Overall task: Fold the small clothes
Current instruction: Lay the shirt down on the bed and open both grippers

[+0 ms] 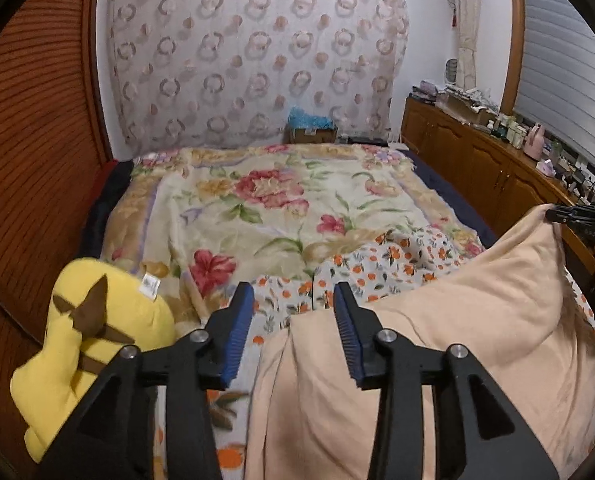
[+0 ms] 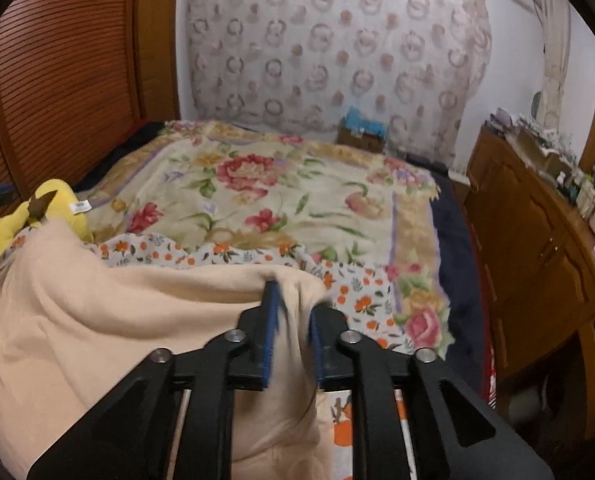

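Note:
A peach-coloured garment (image 1: pixel 437 340) lies bunched on the bed over an orange-flower print sheet (image 1: pixel 397 260). My left gripper (image 1: pixel 293 300) is open and empty, with its jaws wide apart just above the garment's left edge. My right gripper (image 2: pixel 293 300) is shut on a fold of the peach garment (image 2: pixel 117 320) and holds that corner lifted. The right gripper also shows at the far right of the left wrist view (image 1: pixel 577 216), pinching the garment's raised corner.
A floral blanket (image 1: pixel 277 208) covers the bed. A yellow plush toy (image 1: pixel 89 344) lies at the left, next to the wooden slatted wall (image 1: pixel 29 140). A wooden cabinet (image 1: pixel 477 160) with bottles and clutter runs along the right. A cardboard box (image 1: pixel 313 134) sits beyond the bed.

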Demonstrator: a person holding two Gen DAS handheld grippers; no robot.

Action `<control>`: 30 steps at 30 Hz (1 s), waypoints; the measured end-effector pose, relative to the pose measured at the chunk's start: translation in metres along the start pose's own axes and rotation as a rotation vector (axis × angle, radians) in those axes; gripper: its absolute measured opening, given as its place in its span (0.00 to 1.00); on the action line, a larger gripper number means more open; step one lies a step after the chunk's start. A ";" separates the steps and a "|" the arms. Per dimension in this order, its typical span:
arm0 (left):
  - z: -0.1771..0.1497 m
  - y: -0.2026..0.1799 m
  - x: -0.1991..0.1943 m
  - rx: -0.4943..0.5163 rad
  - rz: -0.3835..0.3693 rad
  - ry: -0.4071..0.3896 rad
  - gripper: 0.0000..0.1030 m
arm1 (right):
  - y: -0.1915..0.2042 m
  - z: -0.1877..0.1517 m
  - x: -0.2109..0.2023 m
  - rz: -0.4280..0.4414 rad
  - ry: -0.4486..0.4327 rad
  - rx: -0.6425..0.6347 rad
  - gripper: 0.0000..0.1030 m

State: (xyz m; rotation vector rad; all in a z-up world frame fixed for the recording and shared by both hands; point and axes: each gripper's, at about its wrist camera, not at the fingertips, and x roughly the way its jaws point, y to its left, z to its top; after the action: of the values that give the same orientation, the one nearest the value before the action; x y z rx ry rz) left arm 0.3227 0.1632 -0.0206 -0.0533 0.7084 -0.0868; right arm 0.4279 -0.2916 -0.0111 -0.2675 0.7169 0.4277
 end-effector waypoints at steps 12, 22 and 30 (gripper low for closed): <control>-0.080 -0.017 -0.030 -0.022 -0.022 0.130 0.56 | -0.002 -0.062 -0.027 0.036 0.073 0.112 0.41; -0.117 -0.027 -0.032 -0.037 0.007 0.218 0.56 | 0.023 -0.122 -0.040 0.120 0.188 0.195 0.41; -0.122 -0.023 -0.031 -0.075 0.008 0.219 0.56 | 0.026 -0.120 -0.031 0.109 0.177 0.217 0.42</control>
State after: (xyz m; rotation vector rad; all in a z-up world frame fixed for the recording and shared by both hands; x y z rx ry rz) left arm 0.2180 0.1405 -0.0915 -0.1139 0.9303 -0.0587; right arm 0.3259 -0.3225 -0.0799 -0.0623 0.9467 0.4292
